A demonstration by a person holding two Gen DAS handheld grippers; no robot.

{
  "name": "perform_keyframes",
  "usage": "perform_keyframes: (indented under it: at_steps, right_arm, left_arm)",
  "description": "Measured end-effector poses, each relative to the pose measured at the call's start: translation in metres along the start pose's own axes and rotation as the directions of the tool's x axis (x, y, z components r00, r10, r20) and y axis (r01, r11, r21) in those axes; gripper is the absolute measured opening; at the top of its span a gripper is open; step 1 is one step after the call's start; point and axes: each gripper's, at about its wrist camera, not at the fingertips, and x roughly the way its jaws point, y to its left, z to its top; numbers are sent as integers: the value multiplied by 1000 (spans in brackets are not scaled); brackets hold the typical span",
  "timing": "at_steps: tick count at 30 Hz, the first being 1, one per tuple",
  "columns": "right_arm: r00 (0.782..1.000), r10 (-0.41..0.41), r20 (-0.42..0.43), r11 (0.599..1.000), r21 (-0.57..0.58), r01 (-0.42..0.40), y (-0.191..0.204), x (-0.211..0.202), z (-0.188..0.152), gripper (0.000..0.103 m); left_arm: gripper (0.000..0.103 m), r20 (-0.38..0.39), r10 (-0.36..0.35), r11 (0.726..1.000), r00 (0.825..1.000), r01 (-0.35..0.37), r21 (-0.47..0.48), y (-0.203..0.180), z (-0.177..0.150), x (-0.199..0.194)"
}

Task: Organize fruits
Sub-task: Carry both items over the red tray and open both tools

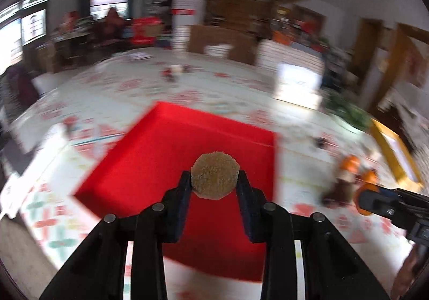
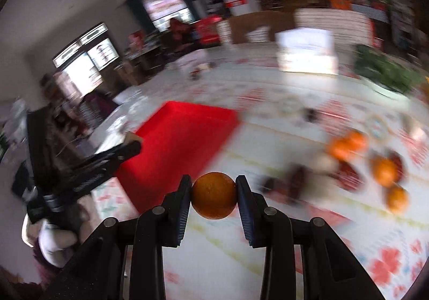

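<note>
- The left gripper [image 1: 214,179] is clamping a brown, fuzzy round fruit [image 1: 214,175] between its two fingers, holding it above the red tray [image 1: 150,166] in the left wrist view.
- The right gripper [image 2: 214,191] is squeezing an orange [image 2: 214,195] between its fingers, hanging over the patterned tablecloth [image 2: 268,246] just to the right of the tray [image 2: 174,150].
- The tray's near edge is sitting partly hidden behind the left gripper's black frame, and motion blur is smearing its rim, so what lies inside it cannot be told.
- A loose group of oranges [image 2: 348,145] is lying on the cloth to the right; dark reddish items [image 2: 348,176] are resting among them, too blurred to identify.
- In the left wrist view, those oranges [image 1: 351,166] are showing only as orange smudges at the right, partly covered by the right gripper [image 1: 380,203], which is entering cut off at the frame edge.
- In the right wrist view, the left gripper [image 2: 115,155] is reaching in from the left over the tray's near corner, its fingertips blurred; a white-gloved hand [image 2: 56,243] is holding its handle, cropped by the lens edge.
- A white box [image 2: 307,52] and a clump of green leaves [image 2: 386,72] are standing at the table's far side, both soft with blur.
- The room beyond is dissolving into streaks; its shelves and windows are hard to read.
</note>
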Motion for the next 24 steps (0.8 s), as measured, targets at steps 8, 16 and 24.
perform_keyframes:
  at_steps: [8,16,24]
  right_arm:
    - [987,55,-150,987,-141,-77,83,108,6,37]
    - [978,14,-207,980,-190,-54,96,156,0,39]
    - [990,19,-143,980,-193,-47,95,129,6,44]
  left_arm:
    - [33,-63,60,992,996,-67,-108,64,-7,22]
    - [34,-90,35,987,995,-48,-151,69,-14,37]
    - [69,-36,-16,981,999,9,-196,65,-6,14]
